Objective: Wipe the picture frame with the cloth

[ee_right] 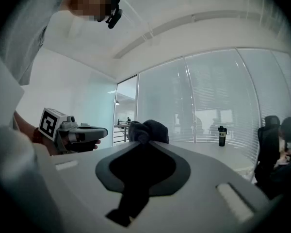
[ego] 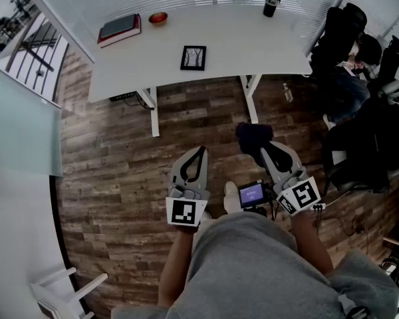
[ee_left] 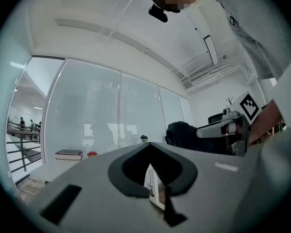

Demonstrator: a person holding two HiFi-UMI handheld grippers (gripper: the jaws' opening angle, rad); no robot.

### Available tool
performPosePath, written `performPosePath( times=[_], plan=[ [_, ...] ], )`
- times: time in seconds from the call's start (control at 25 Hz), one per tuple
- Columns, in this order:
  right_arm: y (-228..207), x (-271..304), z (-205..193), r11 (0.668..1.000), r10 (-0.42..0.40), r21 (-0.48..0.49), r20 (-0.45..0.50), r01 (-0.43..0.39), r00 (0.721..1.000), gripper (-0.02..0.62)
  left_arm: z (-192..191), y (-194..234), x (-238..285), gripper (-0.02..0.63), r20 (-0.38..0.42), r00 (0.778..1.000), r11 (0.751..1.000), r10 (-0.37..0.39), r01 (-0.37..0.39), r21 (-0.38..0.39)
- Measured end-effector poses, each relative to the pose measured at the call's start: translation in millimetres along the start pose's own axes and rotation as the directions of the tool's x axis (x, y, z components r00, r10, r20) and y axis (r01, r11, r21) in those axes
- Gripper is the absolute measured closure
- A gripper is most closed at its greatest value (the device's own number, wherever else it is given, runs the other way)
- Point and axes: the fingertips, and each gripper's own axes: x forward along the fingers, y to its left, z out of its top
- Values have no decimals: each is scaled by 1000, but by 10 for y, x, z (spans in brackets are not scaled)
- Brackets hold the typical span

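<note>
On the white desk, near its front edge and about midway along it, sits the picture frame, well apart from both claws, which hang over the wooden floor short of the desk. The right claw is clamped on a bunched dark cloth; in the right gripper view the cloth bulges out past the tips of the right claw. The left claw is closed tight with nothing in it, and the left gripper view shows the left claw with its tips meeting. Judging from this, the cloth is already picked up and the step in hand is the approach; wiping has not begun. The next move calls for closing in on the desk and carrying the cloth forward and down onto the frame's face. The empty claw would have to open if it is to steady the frame. The frame is dark-edged and taller than wide, and its long axis runs away from the person toward the desk's far edge, slightly skewed. Its picture side faces the head camera, but I cannot tell whether it lies flat or is propped up. A book, a small red bowl and a black tumbler sit farther back, away from the frame.
</note>
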Motion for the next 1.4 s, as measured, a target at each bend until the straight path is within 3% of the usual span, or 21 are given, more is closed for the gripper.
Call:
performPosePath(
  times=[0.12, 0.2, 0.4, 0.64, 0.76, 1.0, 1.16, 1.4],
  plan=[
    [-322, -12, -16, 1000, -17, -6, -14, 17, 1000, 540, -143, -47, 241, 600, -53, 998, 1000, 21, -20, 22],
    [-541, 47, -12, 1000, -12, 4, -2, 12, 1000, 538, -247, 9, 419, 564, -80, 995, 998, 63, -61, 24],
    [-1042, 229, 0, 1000, 26, -8, 5, -26, 1000, 535, -589, 148, 849, 372, -179, 969, 986, 169, -165, 37],
    [-1402, 535, 55, 996, 94, -8, 5, -94, 996, 535, -885, 345, 1327, 227, -256, 942, 976, 217, -208, 63],
    [-1536, 735, 65, 996, 93, 9, 0, -93, 996, 535, -1036, 540, 1568, 195, -280, 933, 974, 227, -222, 51],
    [-1753, 1225, 70, 997, 81, 12, -14, -81, 997, 535, -1355, 992, 2041, 192, -296, 922, 967, 251, -253, 33],
    [-1913, 1522, 128, 998, 58, -6, -39, -58, 998, 535, -1809, 1240, 2319, 117, -398, 889, 970, 226, -244, 6],
    [-2222, 2231, -56, 999, 47, -6, -121, -48, 992, 535, -2455, 1700, 2679, 130, -478, 855, 961, 202, -267, -72]
  ],
)
